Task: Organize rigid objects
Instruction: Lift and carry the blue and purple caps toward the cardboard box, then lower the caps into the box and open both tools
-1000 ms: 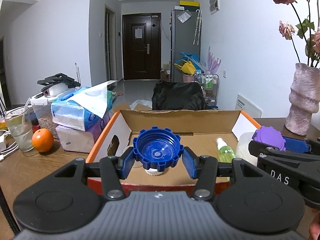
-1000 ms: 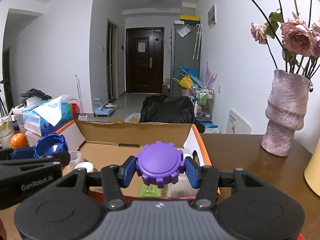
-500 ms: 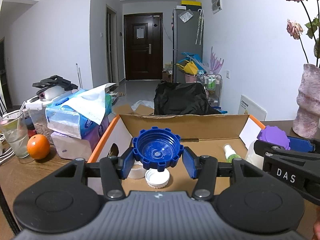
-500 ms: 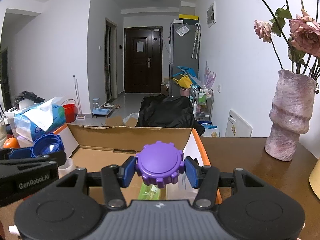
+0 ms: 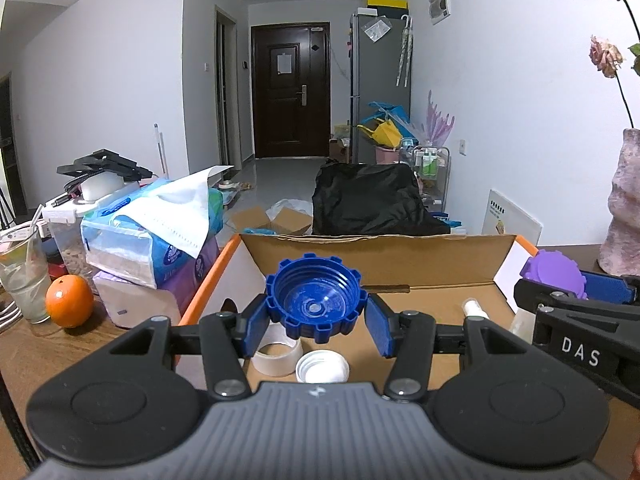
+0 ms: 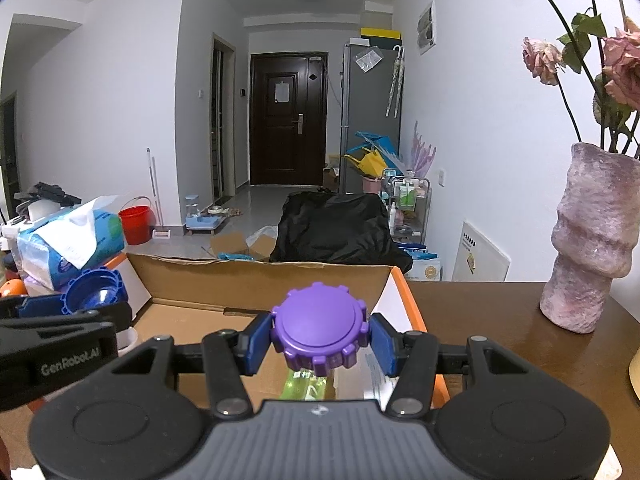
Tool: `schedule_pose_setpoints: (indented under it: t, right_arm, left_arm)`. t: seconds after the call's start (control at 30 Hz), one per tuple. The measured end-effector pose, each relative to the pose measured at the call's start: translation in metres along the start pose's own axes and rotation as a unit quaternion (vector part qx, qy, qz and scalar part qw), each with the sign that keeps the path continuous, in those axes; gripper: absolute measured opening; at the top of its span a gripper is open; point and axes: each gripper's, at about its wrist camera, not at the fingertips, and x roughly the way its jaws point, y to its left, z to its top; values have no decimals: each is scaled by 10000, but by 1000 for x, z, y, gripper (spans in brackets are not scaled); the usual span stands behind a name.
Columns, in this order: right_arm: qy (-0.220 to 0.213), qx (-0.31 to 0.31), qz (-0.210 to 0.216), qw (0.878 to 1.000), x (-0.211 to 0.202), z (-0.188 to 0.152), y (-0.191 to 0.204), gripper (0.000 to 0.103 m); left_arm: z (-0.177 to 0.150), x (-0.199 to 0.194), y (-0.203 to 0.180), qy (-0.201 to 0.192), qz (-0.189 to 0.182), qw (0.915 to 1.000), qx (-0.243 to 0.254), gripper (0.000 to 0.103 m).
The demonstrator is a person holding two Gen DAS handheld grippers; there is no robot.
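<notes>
The left tool [image 5: 316, 328] is clamped on a blue lid [image 5: 316, 295], its pads pressing the notched rim from both sides with the hollow, threaded side facing the camera, and the right tool [image 6: 320, 342] is clamped the same way on a purple lid [image 6: 320, 328], smooth top toward the camera. Both lids hang above the open cardboard box [image 5: 376, 246] on the worktop [image 6: 500, 320], so the step in hand looks like carrying the two lids over the box to set them inside. The next move probably calls for lowering each lid to a bare patch of the box floor before spreading the pads, since things already lie underneath. The left view shows what is below the blue lid: a white cap [image 5: 322, 367] and a roll of tape [image 5: 276, 354] just beside it, plus a spray bottle's nozzle [image 5: 474, 307] toward the right wall. It also takes in an orange [image 5: 69, 301], a glass [image 5: 23, 272] and a tissue pack [image 5: 152, 232] left of the box. The right view shows instead a green bottle [image 6: 304, 385] directly beneath the purple lid, and a pink vase [image 6: 592, 240] standing well apart on the bare worktop.
</notes>
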Motion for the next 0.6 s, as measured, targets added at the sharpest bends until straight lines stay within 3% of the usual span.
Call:
schedule_pose_setpoints:
  t: [0.6]
  right_arm:
    - [250, -41, -15, 9997, 25, 5, 0, 53]
  left_arm:
    - [4, 20, 4, 22, -5, 10000, 19, 54]
